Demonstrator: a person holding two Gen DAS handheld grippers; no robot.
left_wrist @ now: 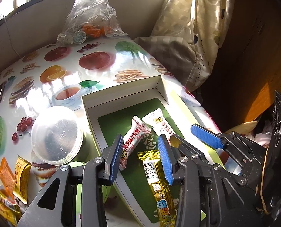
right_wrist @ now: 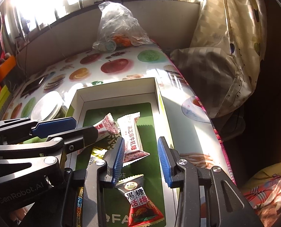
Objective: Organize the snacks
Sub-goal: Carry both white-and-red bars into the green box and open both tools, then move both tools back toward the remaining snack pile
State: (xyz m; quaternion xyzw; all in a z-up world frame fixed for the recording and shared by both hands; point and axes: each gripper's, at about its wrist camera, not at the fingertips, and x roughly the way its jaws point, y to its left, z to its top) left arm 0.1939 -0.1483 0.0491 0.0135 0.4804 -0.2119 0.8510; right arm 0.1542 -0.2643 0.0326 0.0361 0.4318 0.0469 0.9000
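Note:
A shallow white box (left_wrist: 121, 91) with a green floor sits on the fruit-print table. Inside lie two white-and-red nougat packets (left_wrist: 133, 138) (right_wrist: 130, 136), a gold snack stick (left_wrist: 156, 177) and a red-and-black plum candy packet (right_wrist: 140, 200). My left gripper (left_wrist: 140, 158) hovers over the box, open, with the gold stick lying loose below its blue pads. My right gripper (right_wrist: 142, 158) is open too, just above the plum candy, which touches neither pad. Each gripper shows in the other's view: the right gripper (left_wrist: 191, 138) and the left gripper (right_wrist: 78, 128).
A round clear-lidded tub (left_wrist: 55, 134) stands left of the box. Loose gold and orange snack packets (left_wrist: 17, 174) lie at the near left. A plastic bag (left_wrist: 91, 19) sits at the far edge by the wall. Bedding (left_wrist: 187, 28) lies past the table's right edge.

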